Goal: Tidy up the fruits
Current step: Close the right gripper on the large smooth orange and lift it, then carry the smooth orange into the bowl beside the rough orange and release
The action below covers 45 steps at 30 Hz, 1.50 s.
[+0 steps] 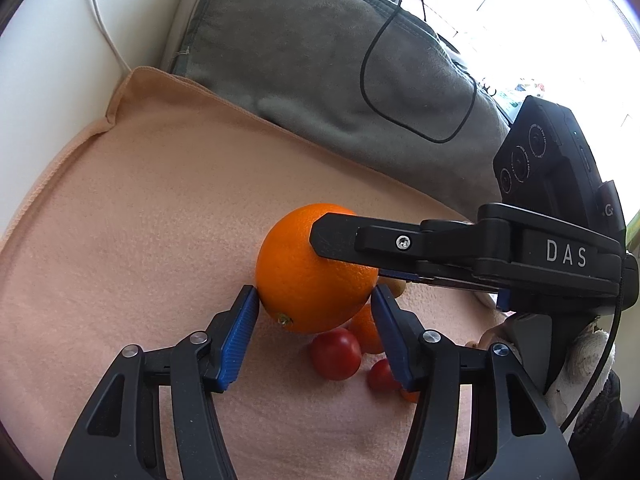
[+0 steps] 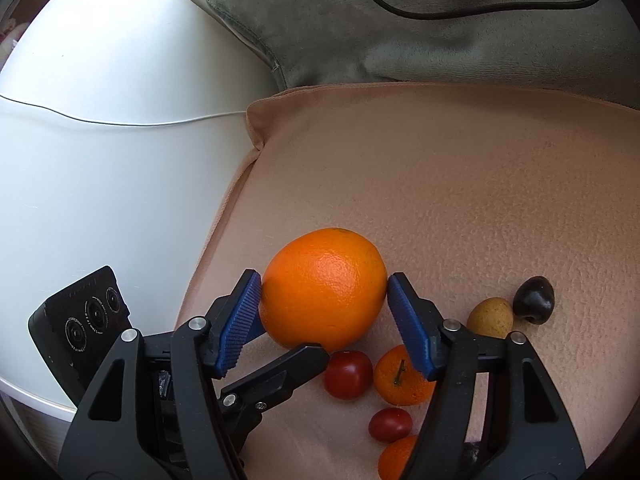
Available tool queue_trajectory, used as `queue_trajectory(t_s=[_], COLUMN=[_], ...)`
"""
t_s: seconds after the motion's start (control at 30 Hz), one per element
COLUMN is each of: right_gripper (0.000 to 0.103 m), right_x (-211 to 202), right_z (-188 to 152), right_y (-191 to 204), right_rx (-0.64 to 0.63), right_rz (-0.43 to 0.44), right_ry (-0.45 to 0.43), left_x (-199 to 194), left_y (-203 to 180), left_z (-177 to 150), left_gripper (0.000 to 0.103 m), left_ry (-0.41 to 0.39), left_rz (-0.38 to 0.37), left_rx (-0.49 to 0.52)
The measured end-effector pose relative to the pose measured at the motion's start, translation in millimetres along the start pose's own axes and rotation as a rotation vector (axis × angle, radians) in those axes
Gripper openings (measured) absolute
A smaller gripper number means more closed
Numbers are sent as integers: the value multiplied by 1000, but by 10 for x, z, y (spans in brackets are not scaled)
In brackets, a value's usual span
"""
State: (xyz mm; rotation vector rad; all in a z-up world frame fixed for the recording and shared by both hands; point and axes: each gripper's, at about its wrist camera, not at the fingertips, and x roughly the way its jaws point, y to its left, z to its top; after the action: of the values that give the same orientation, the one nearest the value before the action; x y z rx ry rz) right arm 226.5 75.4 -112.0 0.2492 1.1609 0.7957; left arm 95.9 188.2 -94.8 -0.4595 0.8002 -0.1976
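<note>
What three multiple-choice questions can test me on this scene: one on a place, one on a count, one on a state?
1. Where does the dark fruit lie?
A. on top of the orange
B. on the cloth, beside the yellow fruit
C. under the cloth

2. How many red tomatoes show?
A. one
B. two
C. four

3. How do the right tool's fingers stand?
A. pressed together, nothing between
B. spread, one at each side of the orange
C. around the dark fruit

Key:
1 B: it rests on the cloth just right of the yellow fruit.
2 B: one tomato lies below the orange and a smaller one nearer the camera.
3 B: the blue pads flank the orange.
</note>
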Motion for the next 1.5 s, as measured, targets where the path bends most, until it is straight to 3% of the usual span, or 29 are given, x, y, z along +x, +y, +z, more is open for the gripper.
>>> queue_trajectory(t_s=[0.37,0.87,1.5], right_gripper=[69,69,69], right_x=[-328,-927,-1718], right_z=[-79,-361,-700], right_y=[34,-95,-725], right_rx=[-9,26,117], right_rz=[12,-7,-52], right_ry=[-55,-129,-225], left_x=[-151,-57,237], left_y=[-327,-861,-1638], left_z=[-23,-80,-232], left_gripper=[58,58,58], left_ry=[-30,-23,38], left_rz=[2,-40,-119], left_rx=[50,122,232])
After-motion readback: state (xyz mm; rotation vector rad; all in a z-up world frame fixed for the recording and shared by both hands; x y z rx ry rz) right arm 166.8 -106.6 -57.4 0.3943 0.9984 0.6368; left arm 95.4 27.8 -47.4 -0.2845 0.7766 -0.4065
